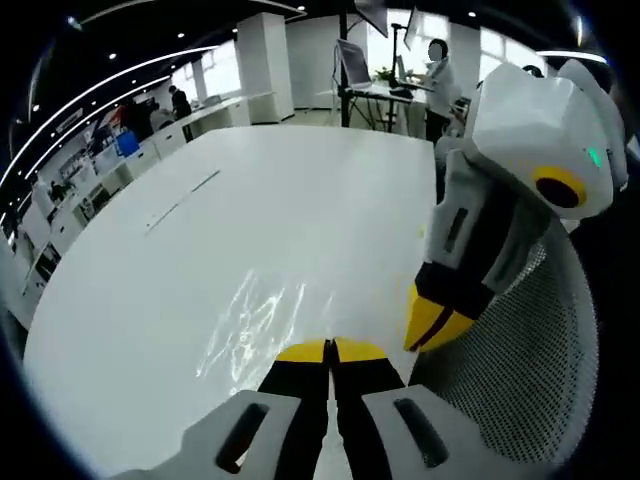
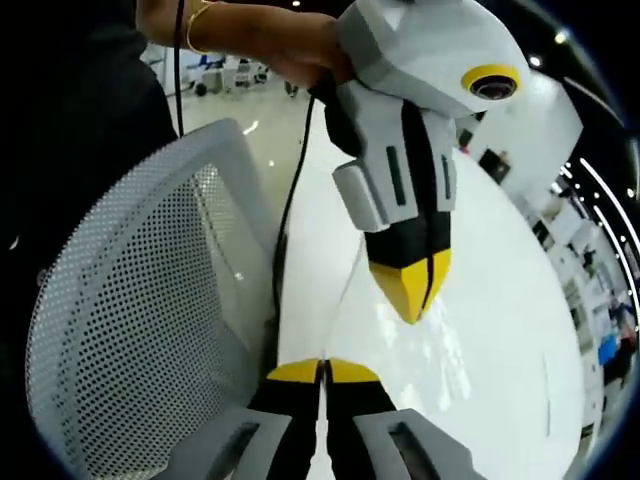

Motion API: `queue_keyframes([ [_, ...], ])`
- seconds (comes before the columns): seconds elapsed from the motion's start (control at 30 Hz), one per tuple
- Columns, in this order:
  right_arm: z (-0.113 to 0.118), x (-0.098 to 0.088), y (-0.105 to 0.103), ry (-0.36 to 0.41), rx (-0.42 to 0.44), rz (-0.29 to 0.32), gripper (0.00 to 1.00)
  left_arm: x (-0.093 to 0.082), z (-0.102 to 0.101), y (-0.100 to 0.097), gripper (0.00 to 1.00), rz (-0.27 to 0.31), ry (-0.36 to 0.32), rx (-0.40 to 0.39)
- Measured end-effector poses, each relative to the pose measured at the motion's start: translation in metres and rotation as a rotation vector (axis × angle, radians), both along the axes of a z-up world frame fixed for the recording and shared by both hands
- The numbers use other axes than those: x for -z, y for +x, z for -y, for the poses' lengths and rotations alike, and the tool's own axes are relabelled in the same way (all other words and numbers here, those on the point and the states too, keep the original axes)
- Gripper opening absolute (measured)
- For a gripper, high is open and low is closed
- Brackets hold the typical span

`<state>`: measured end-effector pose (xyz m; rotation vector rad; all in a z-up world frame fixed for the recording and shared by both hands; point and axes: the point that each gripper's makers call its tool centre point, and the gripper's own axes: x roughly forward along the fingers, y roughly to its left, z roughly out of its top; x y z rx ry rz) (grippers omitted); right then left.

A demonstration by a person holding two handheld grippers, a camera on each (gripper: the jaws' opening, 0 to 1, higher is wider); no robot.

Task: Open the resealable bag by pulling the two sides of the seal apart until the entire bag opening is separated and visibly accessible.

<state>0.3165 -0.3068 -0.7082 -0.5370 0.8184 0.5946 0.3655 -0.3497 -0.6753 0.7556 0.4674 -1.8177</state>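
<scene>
resealable bag [image 1: 262, 322] flat on white table [image 1: 250, 200] | both jaws pressed together, holding nothing | no legible writing

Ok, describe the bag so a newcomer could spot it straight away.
Start at the big white table in the left gripper view. Just beyond the left gripper, left of the mesh chair back, lies the clear bag: only its crinkled, glinting highlights set it off from the plain tabletop.

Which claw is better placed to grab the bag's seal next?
Probably left: the left claw, shut, points at the clear bag just ahead on the table. The right claw, also shut, hangs beside the chair.
</scene>
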Motion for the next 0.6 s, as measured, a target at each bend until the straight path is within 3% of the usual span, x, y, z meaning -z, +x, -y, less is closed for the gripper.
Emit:
queue_keyframes([
  [0.6, 0.010, -0.009, 0.005, 0.024, 0.077, 0.036, 0.00, -0.047, 0.025, 0.012, 0.00, 0.101, -0.236, -0.066],
])
